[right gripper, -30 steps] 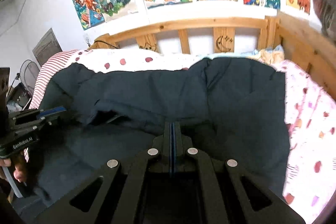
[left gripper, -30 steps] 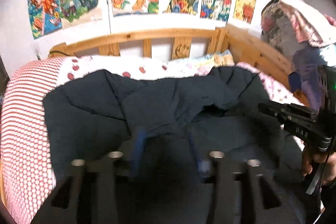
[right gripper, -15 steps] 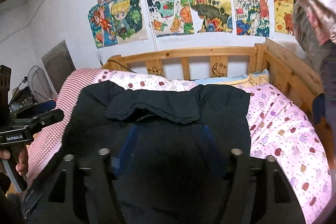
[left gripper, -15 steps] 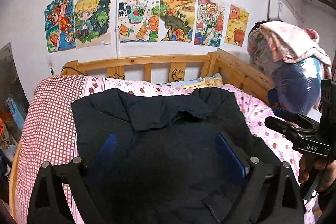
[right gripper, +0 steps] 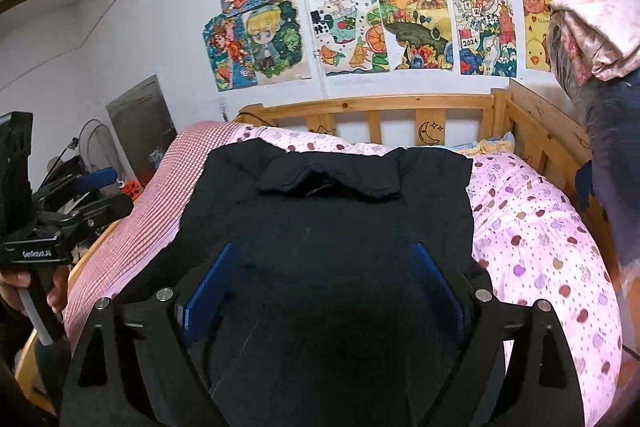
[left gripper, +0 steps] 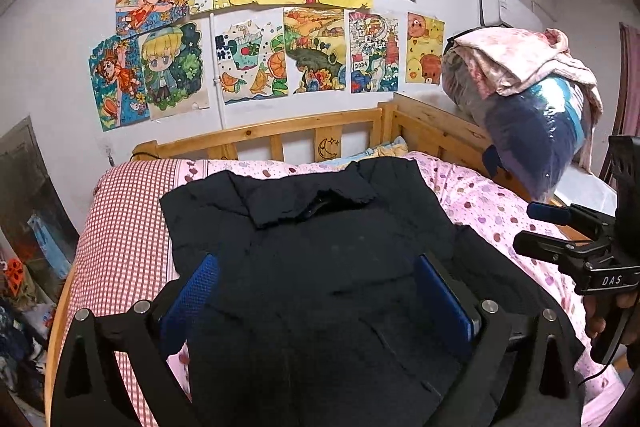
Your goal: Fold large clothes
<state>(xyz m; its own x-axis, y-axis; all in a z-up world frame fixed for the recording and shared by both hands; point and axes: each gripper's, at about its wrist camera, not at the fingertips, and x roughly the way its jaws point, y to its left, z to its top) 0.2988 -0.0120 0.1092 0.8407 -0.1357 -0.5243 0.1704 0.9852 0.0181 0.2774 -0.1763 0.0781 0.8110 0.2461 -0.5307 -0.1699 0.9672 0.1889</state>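
Note:
A large dark navy coat lies spread on the bed, its collar toward the headboard and a flap of fabric folded across the top. In the right wrist view the coat fills the middle. My left gripper hangs above the coat's lower part, open, with nothing between its blue pads. My right gripper also hovers over the coat; its jaws are opening and hold nothing. Each gripper shows at the edge of the other's view: the right gripper at the right, the left gripper at the left.
The bed has a pink dotted duvet and a red checked cover, with a wooden headboard and side rail. A bagged bundle of bedding sits on the right rail. Clutter and a fan stand left.
Both grippers have let go of the coat, opened wide, and pulled back and up from the bed. The coat now lies flat and looks smaller.

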